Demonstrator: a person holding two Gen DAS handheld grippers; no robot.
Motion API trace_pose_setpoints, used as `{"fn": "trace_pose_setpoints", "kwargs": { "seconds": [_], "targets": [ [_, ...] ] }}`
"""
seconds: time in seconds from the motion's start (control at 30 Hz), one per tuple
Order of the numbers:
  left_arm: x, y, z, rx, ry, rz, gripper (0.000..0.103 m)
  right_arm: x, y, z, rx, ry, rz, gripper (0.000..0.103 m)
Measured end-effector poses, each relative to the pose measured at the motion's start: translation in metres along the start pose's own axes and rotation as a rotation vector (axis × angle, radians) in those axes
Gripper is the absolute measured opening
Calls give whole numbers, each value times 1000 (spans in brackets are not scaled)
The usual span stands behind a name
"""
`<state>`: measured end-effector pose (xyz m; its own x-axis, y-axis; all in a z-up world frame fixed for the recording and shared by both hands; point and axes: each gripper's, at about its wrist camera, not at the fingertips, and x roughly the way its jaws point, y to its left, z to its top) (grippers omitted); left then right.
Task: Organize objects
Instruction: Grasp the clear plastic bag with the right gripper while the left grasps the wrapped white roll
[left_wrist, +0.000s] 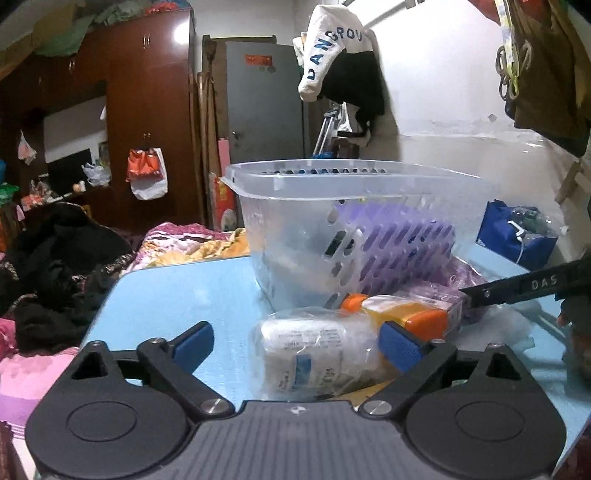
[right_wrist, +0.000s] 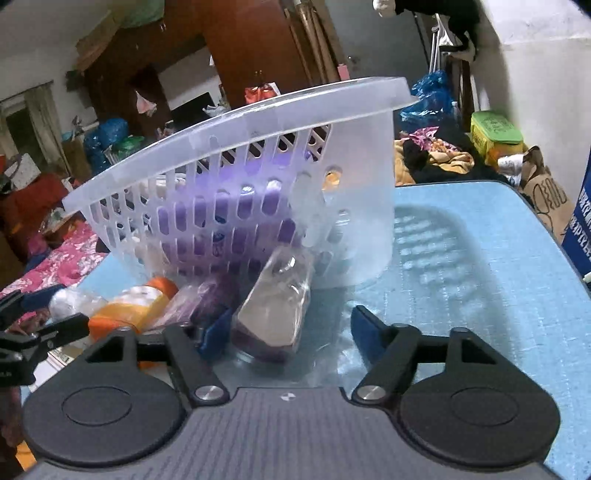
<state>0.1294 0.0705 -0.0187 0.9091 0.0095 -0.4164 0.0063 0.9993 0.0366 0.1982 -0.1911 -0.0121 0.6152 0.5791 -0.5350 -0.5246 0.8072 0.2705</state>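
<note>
A translucent slotted plastic basket (left_wrist: 295, 206) stands on the light blue table (left_wrist: 177, 295), with purple items inside. It also shows in the right wrist view (right_wrist: 362, 221). My left gripper (left_wrist: 295, 341) is open, its fingers on either side of a white bottle wrapped in clear plastic (left_wrist: 306, 358). Behind it lies an orange and yellow bottle (left_wrist: 402, 314), which also shows in the right wrist view (right_wrist: 136, 306). My right gripper (right_wrist: 288, 332) is open around a clear plastic packet with a purple base (right_wrist: 273, 314). The right gripper's black arm (left_wrist: 517, 288) shows in the left wrist view.
A purple wrapped packet (right_wrist: 210, 295) lies by the basket. A bed with pink and dark clothes (left_wrist: 55, 266) lies left of the table. A blue bag (left_wrist: 513, 236) stands by the wall. Wardrobes (left_wrist: 147, 110) stand behind.
</note>
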Motion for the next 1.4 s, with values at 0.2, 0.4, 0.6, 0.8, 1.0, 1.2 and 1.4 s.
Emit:
{"fn": "trace_pose_setpoints", "kwargs": {
  "seconds": [0.2,0.4,0.6,0.8,1.0,1.2,1.4],
  "targets": [
    [-5,9,-5,-41,-30,-45,78,-9,1,-8,-13,-33,16,40],
    [-14,4,-6,-18,-99,-52,78,-21,1,-8,-21,-122,34,40],
    [-20,3,-8,-9,-139,-60,78,-38,8,-15,-73,-251,31,40],
    [-27,4,-10,-22,-190,-36,78,-43,11,-17,-105,-301,55,40],
    [-31,7,-10,-49,-224,-26,78,-54,12,-18,-84,-348,107,40],
    [-37,3,-6,-59,-249,-19,77,-73,19,-13,-110,-383,147,39],
    [-59,-2,13,-74,-303,-57,77,-92,27,7,-120,-430,173,40]
  ]
}}
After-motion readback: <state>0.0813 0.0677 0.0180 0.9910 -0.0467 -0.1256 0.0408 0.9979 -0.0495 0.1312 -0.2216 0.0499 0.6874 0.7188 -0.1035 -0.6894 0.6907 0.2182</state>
